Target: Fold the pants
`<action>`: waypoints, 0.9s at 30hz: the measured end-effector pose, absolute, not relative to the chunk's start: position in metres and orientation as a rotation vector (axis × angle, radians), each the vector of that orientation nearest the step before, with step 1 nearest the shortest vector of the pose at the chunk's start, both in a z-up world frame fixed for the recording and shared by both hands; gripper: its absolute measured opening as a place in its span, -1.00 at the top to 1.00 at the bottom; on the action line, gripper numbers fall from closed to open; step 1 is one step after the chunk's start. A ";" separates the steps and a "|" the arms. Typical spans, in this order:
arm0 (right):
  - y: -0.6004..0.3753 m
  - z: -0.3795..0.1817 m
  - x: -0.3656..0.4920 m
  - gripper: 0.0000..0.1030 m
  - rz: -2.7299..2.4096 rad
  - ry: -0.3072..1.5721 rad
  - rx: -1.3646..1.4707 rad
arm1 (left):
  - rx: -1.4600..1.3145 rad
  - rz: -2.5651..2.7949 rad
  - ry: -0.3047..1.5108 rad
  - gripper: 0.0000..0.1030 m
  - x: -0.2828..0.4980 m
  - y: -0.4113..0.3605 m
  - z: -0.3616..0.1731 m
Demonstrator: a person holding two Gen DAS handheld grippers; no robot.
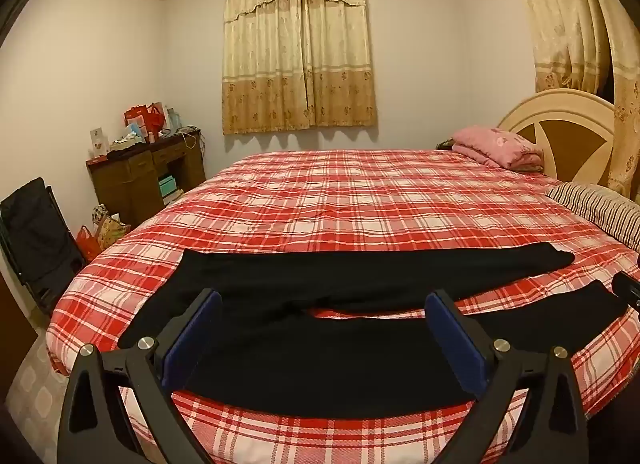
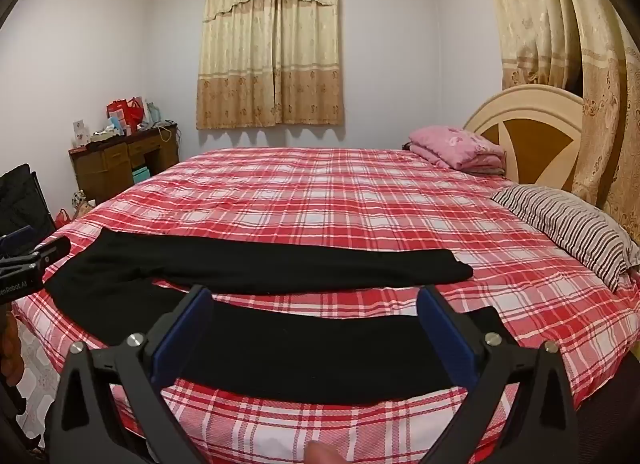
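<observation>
Black pants [image 1: 320, 356] lie flat along the near side of the bed [image 1: 340, 199], waist at the left, two legs spread apart and pointing right. My left gripper [image 1: 322, 300] is open and empty, hovering above the near leg close to the crotch. In the right wrist view the pants [image 2: 304, 348] show again, the far leg [image 2: 280, 264] lying apart from the near one. My right gripper [image 2: 316, 296] is open and empty above the near leg toward its cuff. The left gripper's body [image 2: 24, 264] shows at that view's left edge, the right gripper's tip [image 1: 628, 288] at the other view's right edge.
The bed has a red plaid cover. A folded pink blanket [image 1: 500, 145] and a striped pillow [image 2: 568, 227] lie near the headboard [image 1: 560, 131] at the right. A cluttered wooden desk [image 1: 144, 171], bags and a black folding chair [image 1: 36, 236] stand at the left.
</observation>
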State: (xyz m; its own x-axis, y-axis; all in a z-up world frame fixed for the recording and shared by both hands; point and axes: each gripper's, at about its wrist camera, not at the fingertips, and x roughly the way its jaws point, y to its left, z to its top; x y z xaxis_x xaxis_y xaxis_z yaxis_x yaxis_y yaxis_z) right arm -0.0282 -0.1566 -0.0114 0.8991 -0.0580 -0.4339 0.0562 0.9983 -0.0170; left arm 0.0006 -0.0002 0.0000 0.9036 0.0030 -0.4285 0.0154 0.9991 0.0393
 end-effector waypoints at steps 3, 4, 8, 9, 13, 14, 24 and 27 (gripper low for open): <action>-0.157 -0.013 -0.028 -1.00 -0.060 0.453 -0.002 | 0.045 0.001 0.441 -0.98 0.001 0.000 0.000; -0.157 -0.013 -0.028 -1.00 -0.060 0.452 -0.003 | 0.045 0.003 0.441 -0.98 0.002 0.000 0.000; -0.158 -0.014 -0.028 -1.00 -0.061 0.456 -0.008 | 0.044 -0.002 0.442 -0.98 0.002 -0.008 -0.004; -0.158 -0.014 -0.028 -1.00 -0.061 0.456 -0.008 | 0.046 -0.003 0.442 -0.98 0.000 -0.011 -0.004; -0.160 -0.017 -0.027 -1.00 -0.063 0.461 -0.010 | 0.047 -0.005 0.441 -0.98 0.001 -0.014 -0.005; -0.159 -0.019 -0.027 -1.00 -0.064 0.463 -0.011 | 0.049 -0.003 0.441 -0.98 0.001 -0.016 -0.005; -0.161 -0.021 -0.025 -1.00 -0.065 0.474 -0.014 | 0.046 -0.022 0.440 -0.98 0.000 -0.007 -0.006; -0.161 -0.022 -0.025 -1.00 -0.065 0.477 -0.016 | 0.047 -0.022 0.440 -0.98 0.000 -0.007 -0.006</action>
